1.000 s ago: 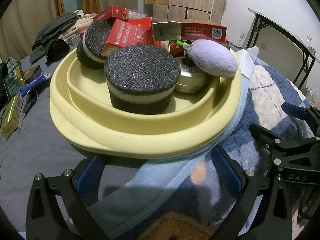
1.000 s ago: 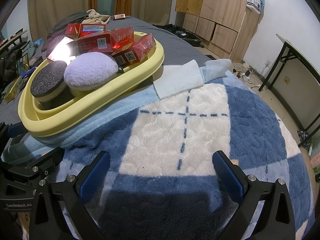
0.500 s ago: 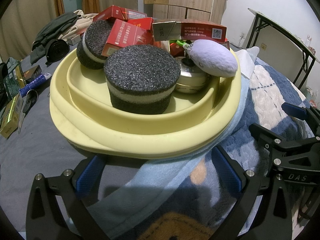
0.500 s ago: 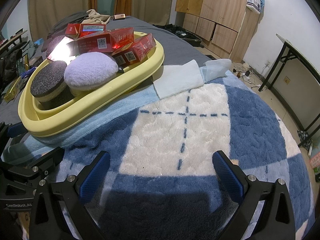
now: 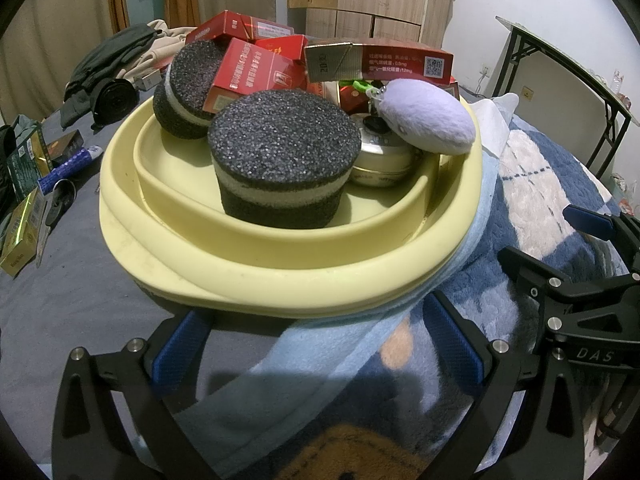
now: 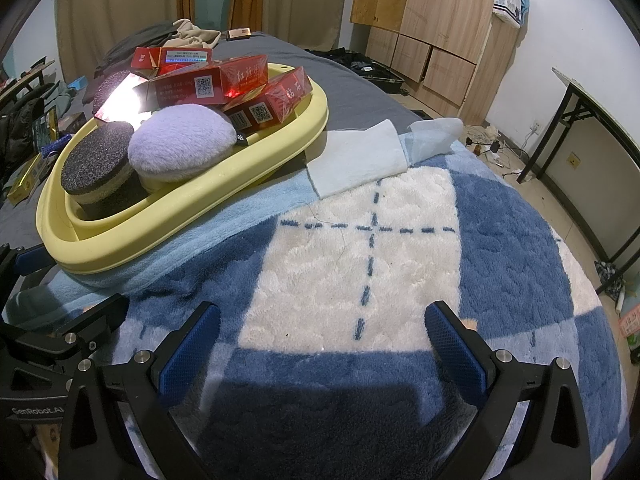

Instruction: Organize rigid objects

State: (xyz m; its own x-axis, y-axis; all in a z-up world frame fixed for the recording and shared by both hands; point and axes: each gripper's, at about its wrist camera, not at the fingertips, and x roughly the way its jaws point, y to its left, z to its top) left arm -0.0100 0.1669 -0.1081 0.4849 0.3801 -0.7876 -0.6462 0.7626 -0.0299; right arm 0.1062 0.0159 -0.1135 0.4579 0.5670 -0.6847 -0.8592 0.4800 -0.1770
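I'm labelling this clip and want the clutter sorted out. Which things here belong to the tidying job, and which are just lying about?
Job:
yellow basin
red boxes
black foam pucks
lilac puff
round tin
left gripper and right gripper, both open and empty

Lying about:
plaid blanket
pale cloths
dark clothes
green and gold boxes

Round tin [image 5: 382,160] half hidden behind near sponge [image 5: 280,160] and under lilac puff [image 5: 428,120]; box print too small to read.

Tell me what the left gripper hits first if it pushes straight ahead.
Likely the near rim of the yellow basin, directly ahead of the open left gripper; the black sponge sits beyond it.
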